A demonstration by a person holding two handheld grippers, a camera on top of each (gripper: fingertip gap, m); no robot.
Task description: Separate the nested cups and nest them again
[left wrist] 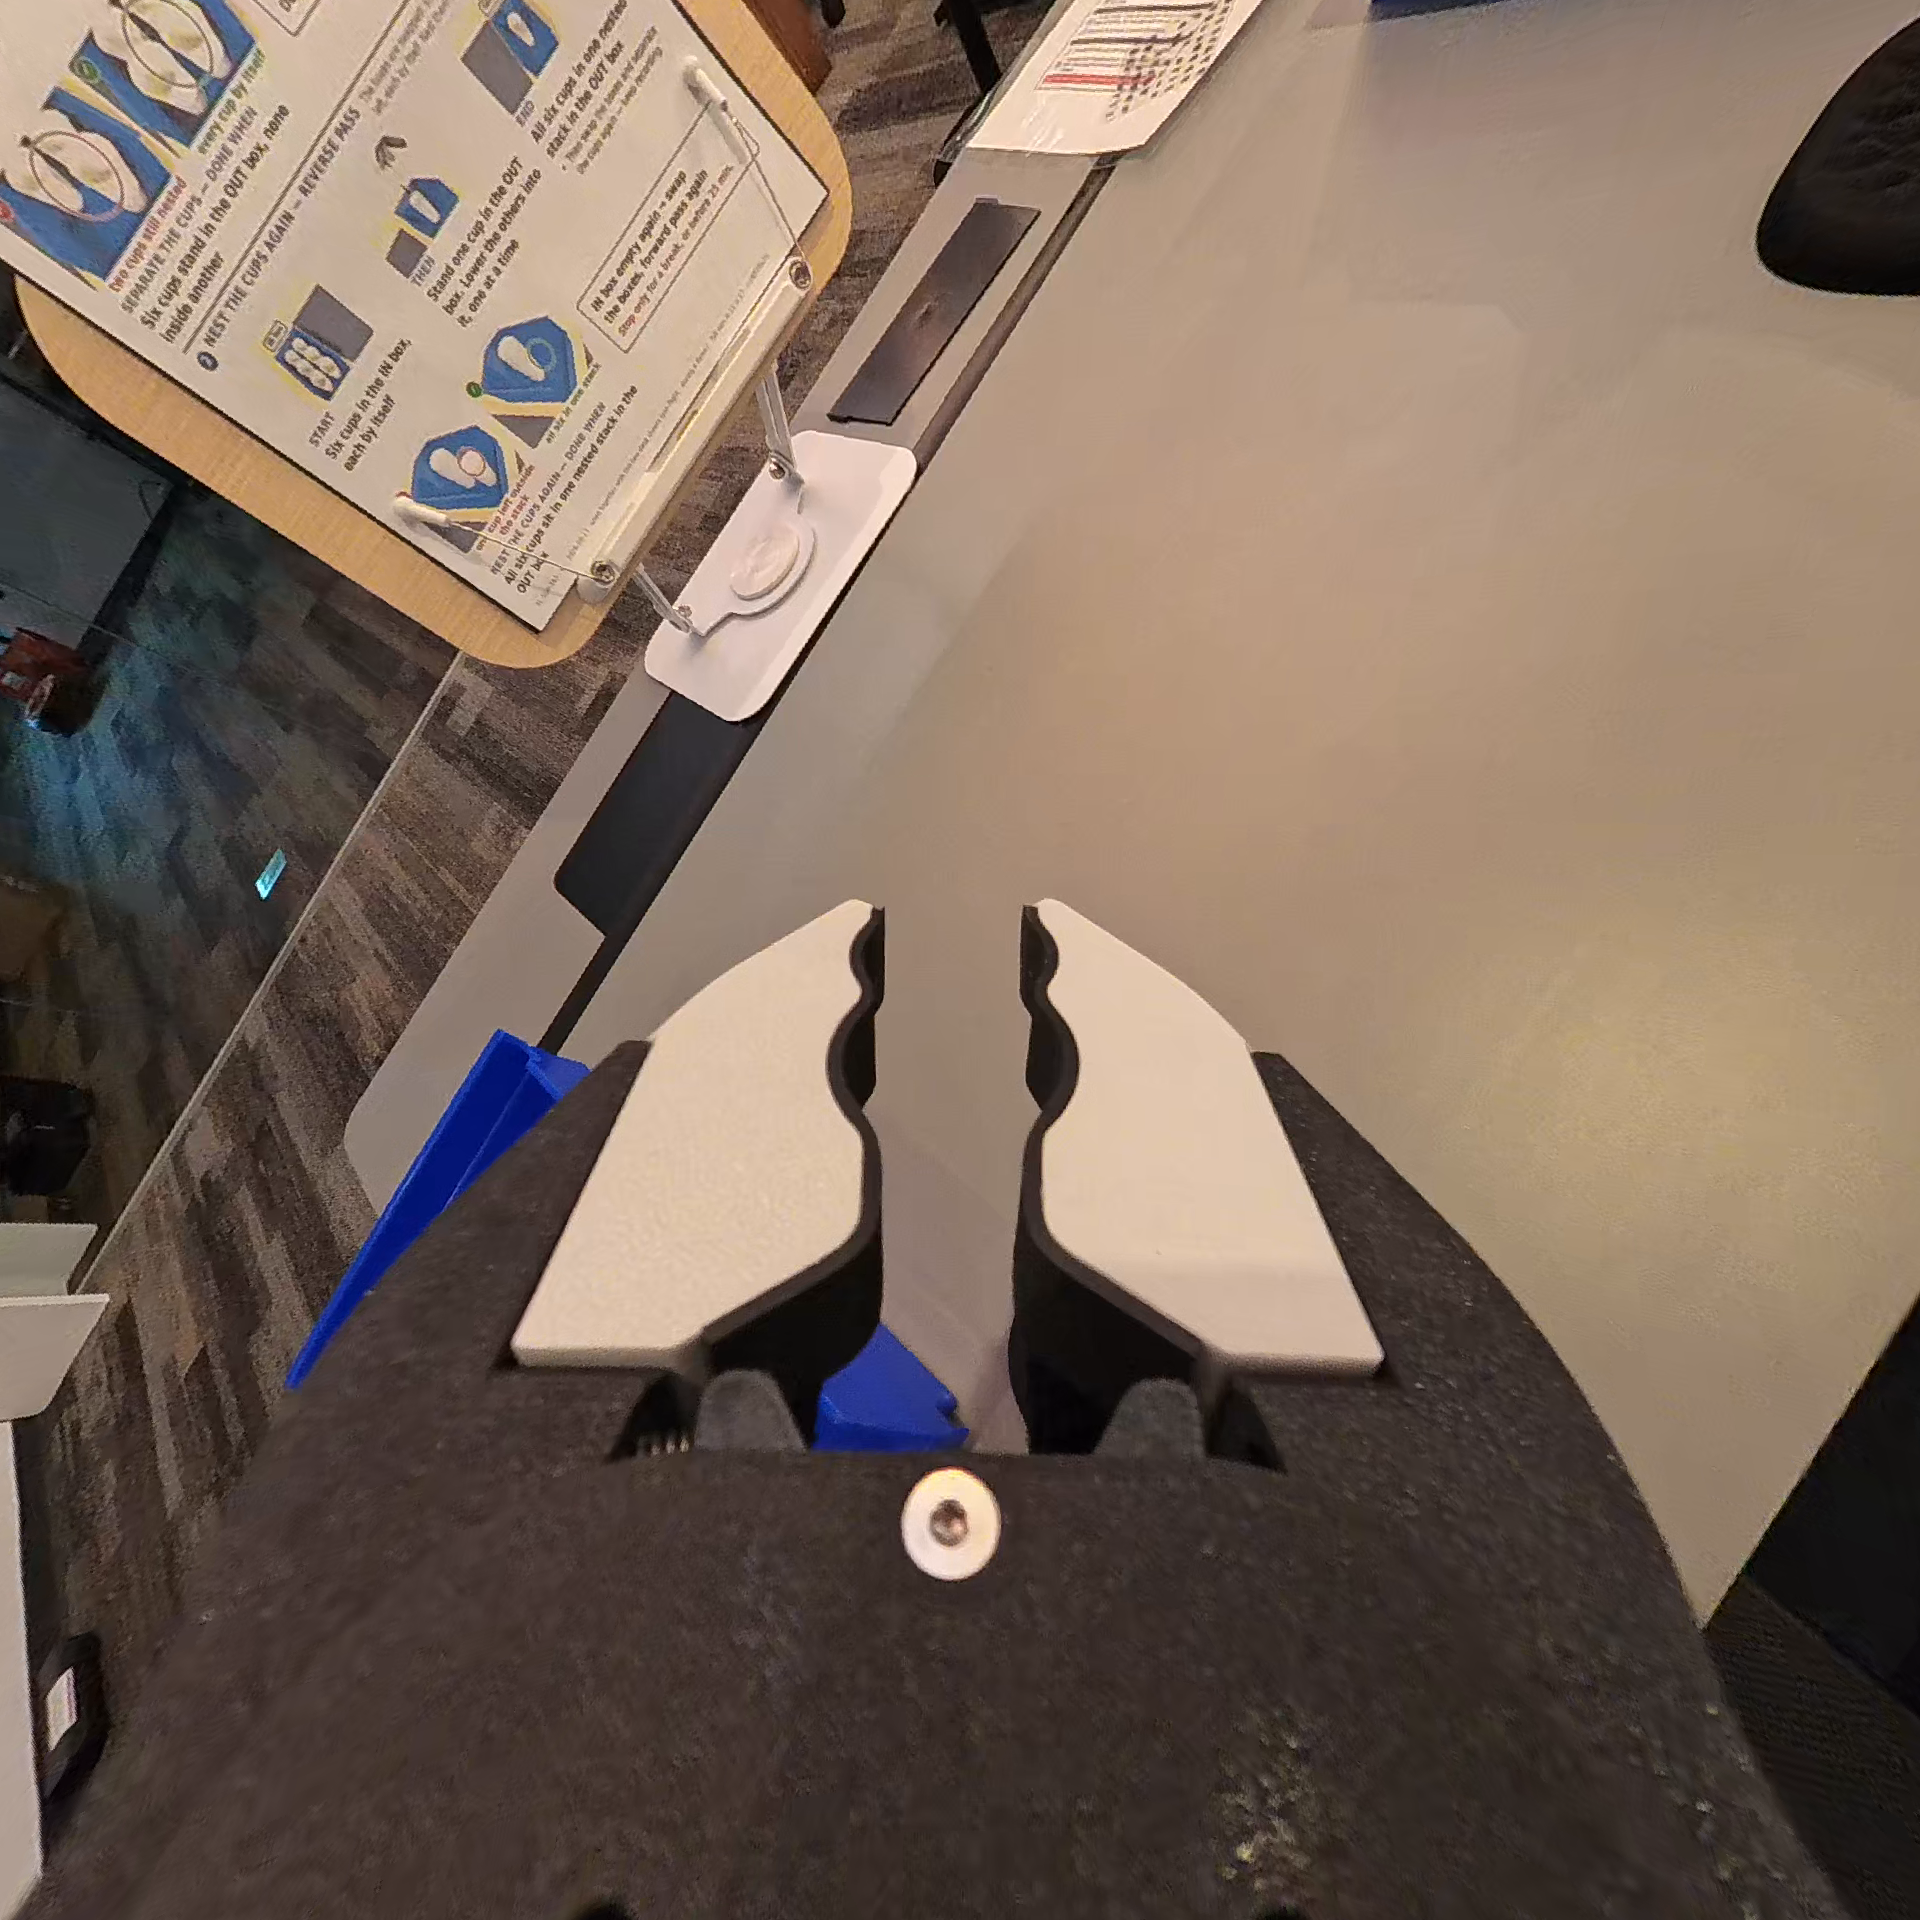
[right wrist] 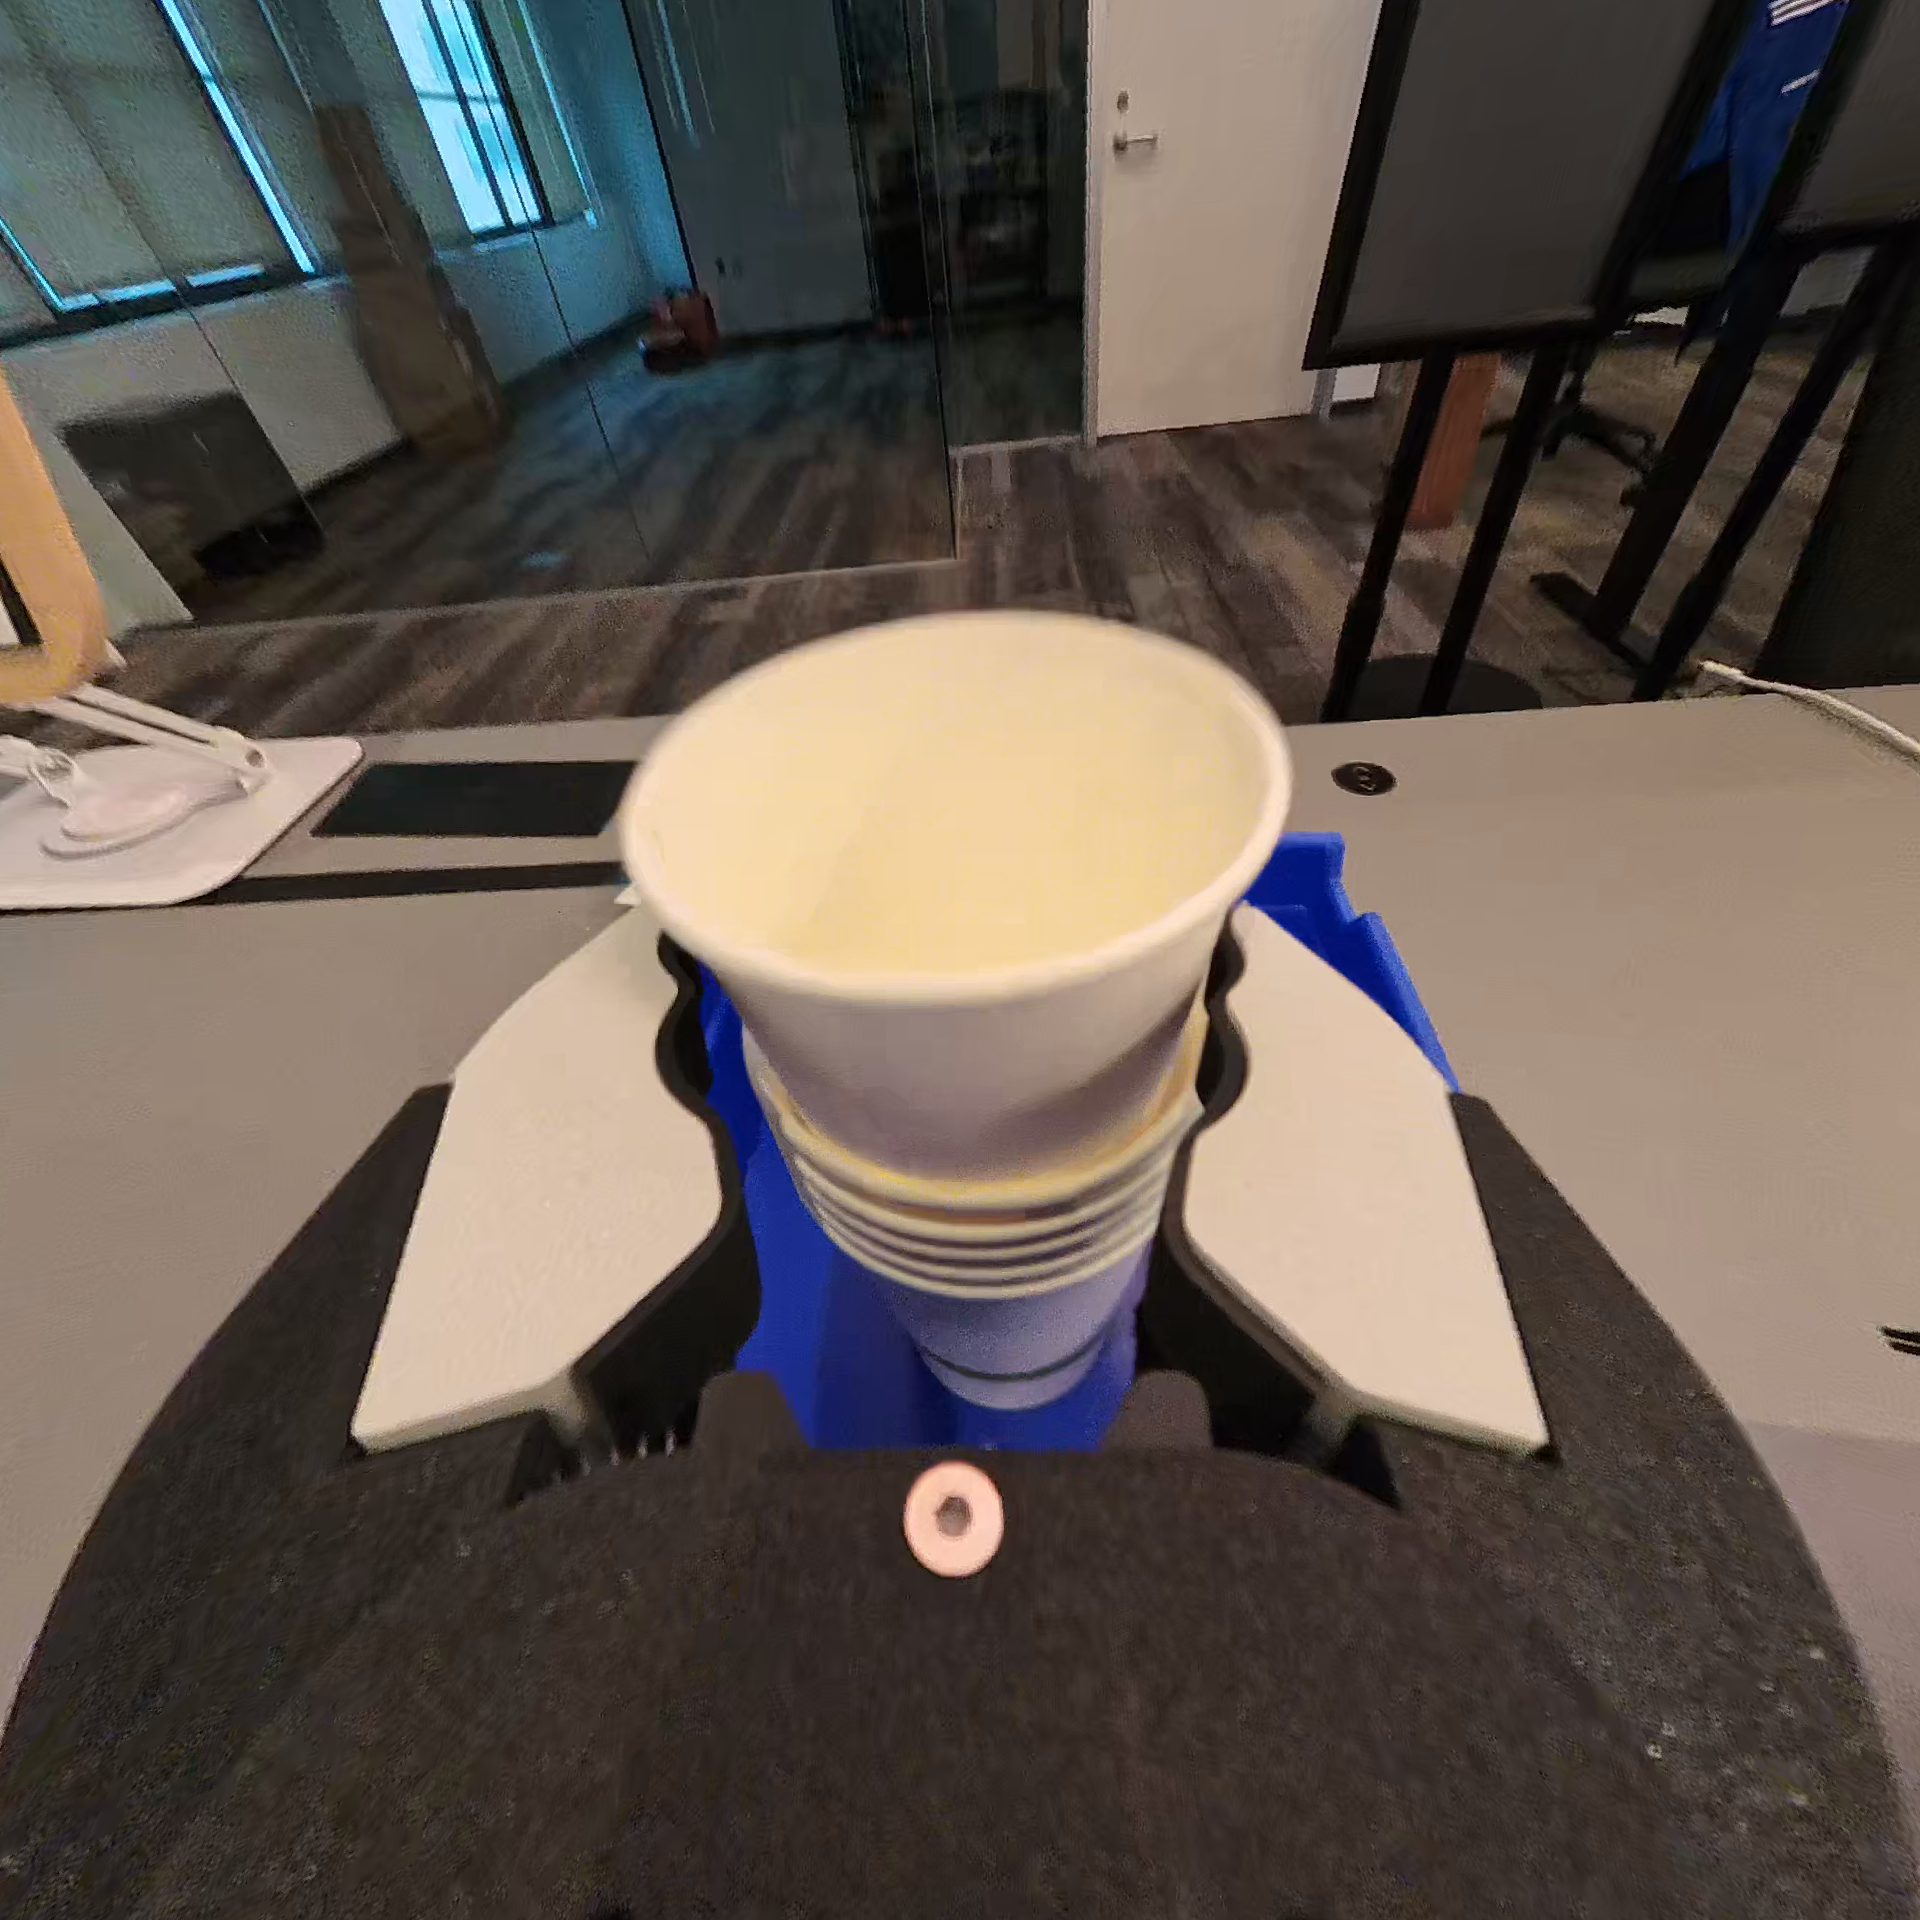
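Observation:
In the right wrist view a stack of nested white paper cups (right wrist: pixel 977 1226) stands upright between my fingers, over a blue box (right wrist: pixel 1340 935). The top cup (right wrist: pixel 956 831) sits higher than the rest, is slightly blurred, and is dented on its right side where my finger presses it. My right gripper (right wrist: pixel 945 935) is shut on that top cup just below its rim. In the left wrist view my left gripper (left wrist: pixel 954 914) is empty, its jaws a narrow gap apart above the grey table (left wrist: pixel 1351 935). A blue box (left wrist: pixel 436 1195) shows under it. No cups show in this view.
An instruction sheet on a wooden board (left wrist: pixel 416 260) stands on a white stand base (left wrist: pixel 779 582) at the table's far edge; the base also shows in the right wrist view (right wrist: pixel 156 810). A black chair (left wrist: pixel 1849 187) is beside the table. Black easel stands (right wrist: pixel 1455 312) are beyond the table.

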